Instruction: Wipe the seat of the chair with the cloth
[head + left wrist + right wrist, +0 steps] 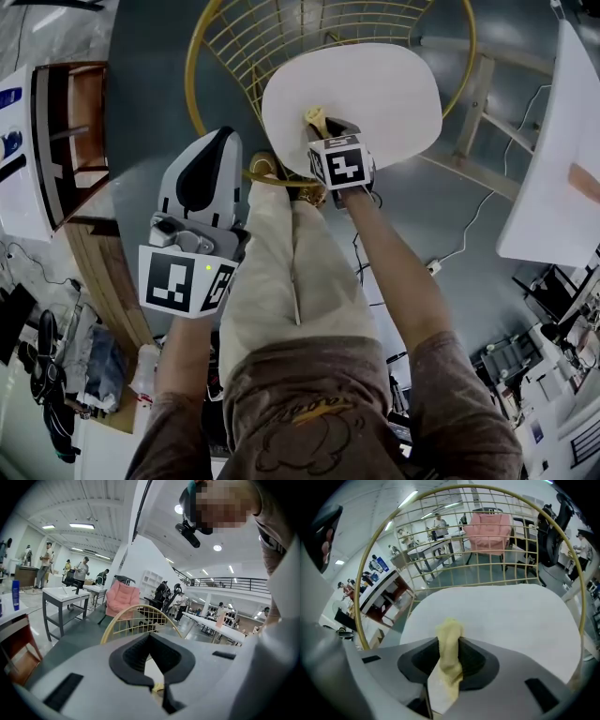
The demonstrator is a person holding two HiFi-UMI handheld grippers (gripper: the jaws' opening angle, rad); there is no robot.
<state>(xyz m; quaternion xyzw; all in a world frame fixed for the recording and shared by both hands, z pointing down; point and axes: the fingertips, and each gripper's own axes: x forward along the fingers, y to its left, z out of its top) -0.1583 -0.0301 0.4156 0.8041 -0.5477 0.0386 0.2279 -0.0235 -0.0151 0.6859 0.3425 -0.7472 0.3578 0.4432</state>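
Note:
The chair's white seat (375,94) is ringed at the back by a yellow wire backrest (253,47). My right gripper (323,127) rests at the seat's near edge, shut on a yellow cloth (315,118). In the right gripper view the cloth (449,653) stands up between the jaws of that gripper (450,641), with the seat (506,616) spread out beyond it. My left gripper (225,139) hangs to the left of the seat, off it, above the person's leg. Its jaws look shut and hold nothing; the left gripper view shows that gripper (150,638) aimed at the backrest (136,616).
A white table (553,169) stands to the right and a wooden shelf unit (70,122) to the left. Pale wooden legs (478,103) and a cable (469,234) lie on the floor right of the chair. A pink chair (490,531) and people are far behind.

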